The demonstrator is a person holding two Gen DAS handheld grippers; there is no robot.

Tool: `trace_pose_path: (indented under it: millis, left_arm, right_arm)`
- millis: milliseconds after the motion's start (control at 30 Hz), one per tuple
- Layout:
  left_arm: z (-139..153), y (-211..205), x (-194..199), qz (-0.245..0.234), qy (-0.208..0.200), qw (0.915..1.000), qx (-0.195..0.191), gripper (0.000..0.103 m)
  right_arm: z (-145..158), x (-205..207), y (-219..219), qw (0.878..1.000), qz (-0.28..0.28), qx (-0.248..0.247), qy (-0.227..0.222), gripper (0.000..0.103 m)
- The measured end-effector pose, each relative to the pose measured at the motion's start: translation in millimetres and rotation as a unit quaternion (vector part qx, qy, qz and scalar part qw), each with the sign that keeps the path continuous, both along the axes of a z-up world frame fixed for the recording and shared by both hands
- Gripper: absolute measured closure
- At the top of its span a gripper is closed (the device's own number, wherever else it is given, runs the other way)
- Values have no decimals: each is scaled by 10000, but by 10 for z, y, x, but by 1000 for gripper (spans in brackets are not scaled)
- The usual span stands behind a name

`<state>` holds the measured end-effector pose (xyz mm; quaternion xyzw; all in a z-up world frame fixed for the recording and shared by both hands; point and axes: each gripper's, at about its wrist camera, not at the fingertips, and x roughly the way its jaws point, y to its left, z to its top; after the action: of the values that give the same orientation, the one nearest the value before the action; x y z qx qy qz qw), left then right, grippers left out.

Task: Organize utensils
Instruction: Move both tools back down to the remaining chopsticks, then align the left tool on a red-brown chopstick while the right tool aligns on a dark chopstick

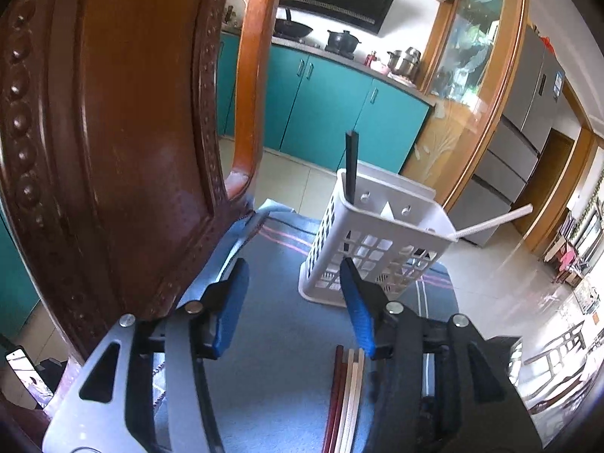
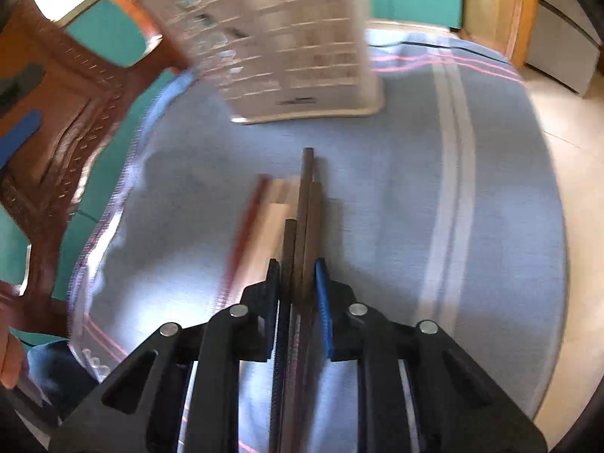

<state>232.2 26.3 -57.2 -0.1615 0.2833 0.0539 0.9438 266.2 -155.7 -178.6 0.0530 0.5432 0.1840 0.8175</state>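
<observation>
A: What flanks the scene at left?

B: A carved wooden chair [image 1: 113,132]. Beside it the left gripper [image 1: 294,298] hangs over a blue cloth [image 1: 275,339], fingers spread, nothing between them.

A: And the basket?

B: The white basket [image 1: 377,238] stands upright on the cloth, holding 1 black chopstick [image 1: 352,166] and 1 white chopstick [image 1: 494,222].

A: Further right?

B: The right gripper [image 2: 299,279] pinches dark chopsticks [image 2: 304,226]; loose chopsticks [image 2: 264,219] lie beside them.

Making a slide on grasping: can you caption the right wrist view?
Right gripper shut on dark chopsticks above the blue cloth, white utensil basket ahead.
</observation>
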Motion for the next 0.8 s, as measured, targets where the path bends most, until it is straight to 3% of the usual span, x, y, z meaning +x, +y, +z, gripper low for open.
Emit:
trace_pose_path:
  millis: [167,333,467,600,733,800]
  left_arm:
    - [-203,-77,138,-305,543,9981,1,47]
    - [-605,-269,355,-752,1339,9881,-4,47]
    - [-880,-382,526,-797,1637,9832,103,47]
    - [-1047,-456,637,-952,1838,9781,-220,47]
    - [-1130,-580,665,-1039,2007,9741,-24,47]
    - [-1157,-632,659,-1007,1996,9744,252,47]
  right_arm:
    - [10,29,-412,9988,-448,178,82,78]
    - [38,88,-551,9970,-760,109,-53,76]
    - [99,85,-592,9961,-831,254,-120,75]
    - [110,113,-650,9945,-1007,214,-184,73]
    - [83,156,-734,9933,-1127,223,-144,73]
    - [94,154,-762,9931,-1144,221,-143,73]
